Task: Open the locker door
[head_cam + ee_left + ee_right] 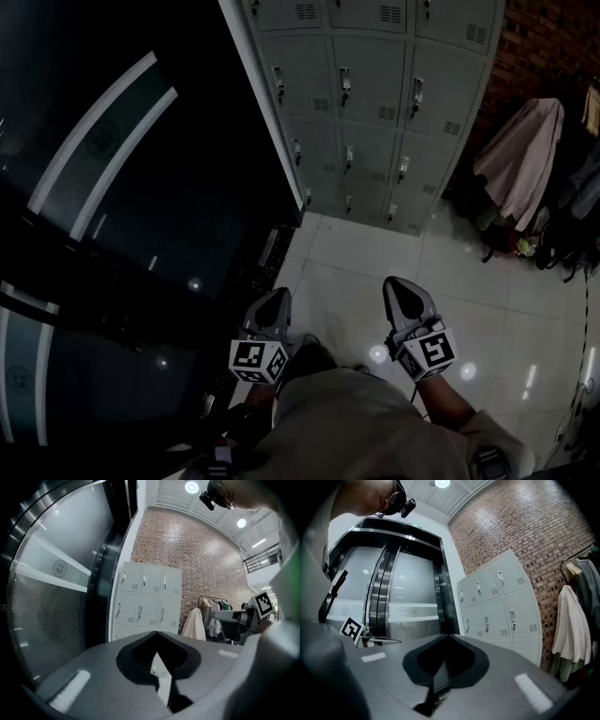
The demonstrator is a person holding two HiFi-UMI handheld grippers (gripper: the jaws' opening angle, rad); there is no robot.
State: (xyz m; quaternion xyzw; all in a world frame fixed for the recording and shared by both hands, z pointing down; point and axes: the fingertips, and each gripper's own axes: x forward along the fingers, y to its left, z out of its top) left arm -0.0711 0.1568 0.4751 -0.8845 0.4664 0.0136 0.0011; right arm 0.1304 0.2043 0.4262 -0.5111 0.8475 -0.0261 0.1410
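Observation:
A bank of grey metal lockers (370, 103) stands ahead against a brick wall, all doors closed, each with a small handle. The lockers (147, 604) also show in the left gripper view and the lockers (499, 604) in the right gripper view, some way off. My left gripper (270, 309) and right gripper (405, 295) are held side by side close to my body, over the tiled floor, well short of the lockers. Both are shut with their tips together and nothing between them.
Dark glass doors (112, 187) with white stripes fill the left side. A clothes rack with a pale coat (525, 155) and bags stands at the right by the brick wall (534, 47). White floor tiles (375, 262) lie between me and the lockers.

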